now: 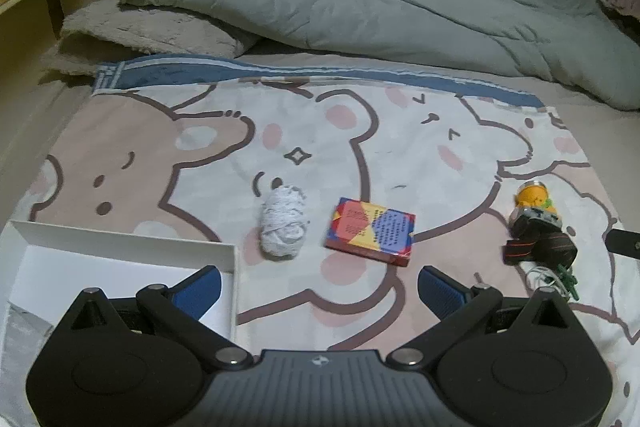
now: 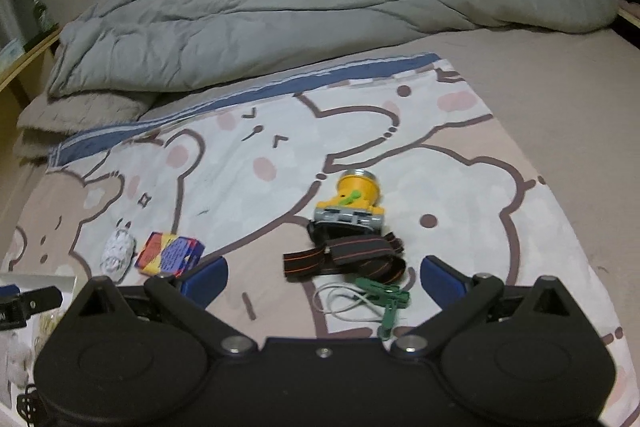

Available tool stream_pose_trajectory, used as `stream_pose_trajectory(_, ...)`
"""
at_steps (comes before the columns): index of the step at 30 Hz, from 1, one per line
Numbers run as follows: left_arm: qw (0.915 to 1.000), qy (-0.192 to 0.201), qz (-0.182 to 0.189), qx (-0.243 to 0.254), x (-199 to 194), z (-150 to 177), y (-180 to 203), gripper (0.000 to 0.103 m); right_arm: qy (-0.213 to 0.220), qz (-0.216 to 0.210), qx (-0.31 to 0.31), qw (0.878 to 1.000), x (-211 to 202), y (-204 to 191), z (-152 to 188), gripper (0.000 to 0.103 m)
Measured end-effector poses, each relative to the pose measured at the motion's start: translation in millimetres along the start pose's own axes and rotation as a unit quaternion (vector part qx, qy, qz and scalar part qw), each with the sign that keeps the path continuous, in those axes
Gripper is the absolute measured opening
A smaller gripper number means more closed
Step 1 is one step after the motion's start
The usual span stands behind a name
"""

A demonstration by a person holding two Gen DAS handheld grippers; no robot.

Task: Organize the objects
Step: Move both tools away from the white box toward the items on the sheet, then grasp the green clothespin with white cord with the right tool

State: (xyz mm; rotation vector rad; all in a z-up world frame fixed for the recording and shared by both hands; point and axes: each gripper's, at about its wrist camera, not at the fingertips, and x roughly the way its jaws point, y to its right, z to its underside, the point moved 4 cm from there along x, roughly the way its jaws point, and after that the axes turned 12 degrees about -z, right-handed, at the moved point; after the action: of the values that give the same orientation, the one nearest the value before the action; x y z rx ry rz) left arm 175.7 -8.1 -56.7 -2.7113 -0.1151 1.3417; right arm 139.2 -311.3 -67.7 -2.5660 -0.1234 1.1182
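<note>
both hand-held grippers gape with nothing between them: left [image 1: 319, 293], right [image 2: 323, 281]. a sock [image 1: 282, 223], card box [image 1: 370, 235] and headlamp [image 2: 352, 211] lie apart on the bed [image 2: 560, 115].

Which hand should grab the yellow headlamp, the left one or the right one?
Probably the right gripper. It is open, and the yellow headlamp lies straight ahead of its fingers. From the left gripper, the headlamp sits far off to the right, with the colorful box nearer.
</note>
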Motion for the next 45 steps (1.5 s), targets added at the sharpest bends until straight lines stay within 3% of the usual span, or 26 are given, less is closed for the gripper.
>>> stream_pose_trajectory(7,0.9992,-0.006,0.025,0.029,11.2,0.7,19.3,0.103,-0.005,-0.017,-0.009,1.0,9.1,16.1,0.3,0.103)
stream_pose_trajectory(10,0.9982,-0.015,0.043,0.039,17.1,2.8,29.2,0.103,-0.024,-0.029,0.017,0.999,18.1,29.4,5.6,0.103)
stream_pose_trajectory(13,0.9981,-0.018,0.036,0.047,23.5,5.8,37.0,0.103,-0.035,-0.021,0.041,0.998,28.0,42.3,11.8,0.103)
stream_pose_trajectory(18,0.9971,-0.004,0.036,0.068,30.5,5.6,46.2,0.103,-0.064,-0.008,0.096,0.993,44.7,63.4,21.4,0.075)
stream_pose_trajectory(24,0.9944,0.001,0.071,0.078,43.4,-0.1,57.5,0.103,-0.079,-0.016,0.133,0.988,51.3,73.9,24.2,0.063)
stream_pose_trajectory(31,0.9934,-0.002,0.102,0.054,71.1,-12.3,66.1,0.102,-0.105,-0.018,0.139,0.985,59.7,76.6,27.3,0.052)
stream_pose_trajectory(40,0.9946,-0.021,0.079,0.064,114.1,-17.0,62.4,0.102,-0.128,-0.006,0.132,0.983,73.5,84.4,32.9,0.029)
stream_pose_trajectory(42,0.9949,-0.028,0.076,0.061,121.3,-16.2,57.3,0.102,-0.134,-0.005,0.127,0.983,76.1,83.8,34.0,0.018)
stream_pose_trajectory(45,0.9952,-0.035,0.077,0.048,128.0,-16.8,51.6,0.102,-0.14,-0.002,0.118,0.983,76.7,81.9,34.4,0.011)
